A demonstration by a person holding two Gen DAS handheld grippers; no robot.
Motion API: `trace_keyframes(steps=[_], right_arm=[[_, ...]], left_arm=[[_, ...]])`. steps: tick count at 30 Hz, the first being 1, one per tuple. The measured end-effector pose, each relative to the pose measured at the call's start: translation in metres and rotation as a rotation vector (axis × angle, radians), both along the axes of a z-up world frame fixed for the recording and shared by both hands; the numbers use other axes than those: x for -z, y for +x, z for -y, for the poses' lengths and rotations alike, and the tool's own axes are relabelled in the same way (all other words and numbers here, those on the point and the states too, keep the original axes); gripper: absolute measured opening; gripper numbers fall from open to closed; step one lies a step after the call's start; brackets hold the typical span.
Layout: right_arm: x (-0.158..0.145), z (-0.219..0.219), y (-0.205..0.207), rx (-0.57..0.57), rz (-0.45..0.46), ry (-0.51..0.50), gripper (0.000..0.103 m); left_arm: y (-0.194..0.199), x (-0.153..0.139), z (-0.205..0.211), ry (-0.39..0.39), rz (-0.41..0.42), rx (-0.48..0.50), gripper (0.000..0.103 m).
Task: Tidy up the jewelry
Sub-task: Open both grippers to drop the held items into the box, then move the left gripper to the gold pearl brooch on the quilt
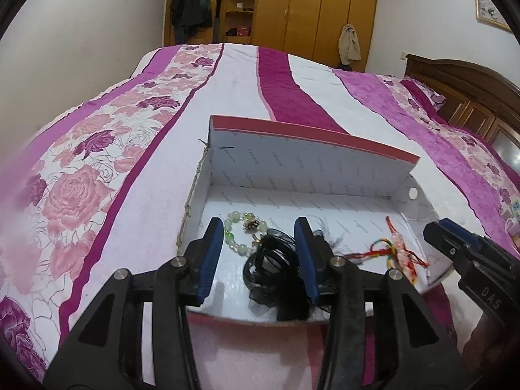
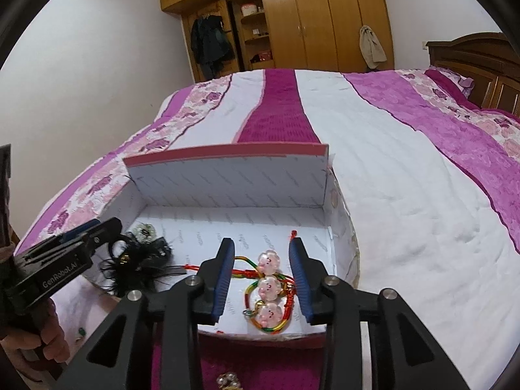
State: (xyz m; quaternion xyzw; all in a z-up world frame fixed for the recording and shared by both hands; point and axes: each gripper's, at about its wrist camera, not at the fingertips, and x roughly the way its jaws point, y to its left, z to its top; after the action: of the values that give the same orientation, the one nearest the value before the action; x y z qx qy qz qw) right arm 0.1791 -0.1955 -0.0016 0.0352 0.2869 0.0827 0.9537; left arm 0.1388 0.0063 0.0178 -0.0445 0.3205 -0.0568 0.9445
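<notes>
1. Bed [image 1: 325, 104] with a purple, pink and white floral quilt carries an open white box [image 1: 208, 191], its lid [image 1: 312, 149] propped up at the far side.
2. Left tool [image 1: 260, 250] released, pads apart over the box's near left part; black feathered hair piece [image 1: 269, 269] lies between them untouched, green bead bracelet [image 1: 240, 234] just beyond.
3. Right tool [image 2: 261, 274] released, pads apart on either side of a red-and-yellow cord bracelet with pink pig charms [image 2: 268, 287] on the box floor, not pressing it.
4. Left view only: the bead bracelet shown clearly. Right view only: the pig charms in detail; a small beaded piece [image 2: 229, 380] on the quilt below the box; a hand [image 2: 48, 334] holding the left tool.
5. Far: wooden wardrobe [image 2: 308, 22], dark coats [image 2: 211, 42] hanging, headboard [image 2: 471, 55] at right.
</notes>
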Motion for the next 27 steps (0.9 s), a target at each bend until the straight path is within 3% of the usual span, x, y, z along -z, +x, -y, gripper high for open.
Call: trace_keyframes(steps=[15, 27], right_arm=[[-0.026, 0.024, -0.054, 0.003, 0.015, 0.062, 0.040], [-0.015, 0.061, -0.087, 0.106, -0.071, 0.078, 0.040]], left_arm=[[-0.037, -0.015, 0.019, -0.020, -0.029, 0.086, 0.041], [-0.057, -0.010, 0.037, -0.069, -0.097, 0.124, 0.041]])
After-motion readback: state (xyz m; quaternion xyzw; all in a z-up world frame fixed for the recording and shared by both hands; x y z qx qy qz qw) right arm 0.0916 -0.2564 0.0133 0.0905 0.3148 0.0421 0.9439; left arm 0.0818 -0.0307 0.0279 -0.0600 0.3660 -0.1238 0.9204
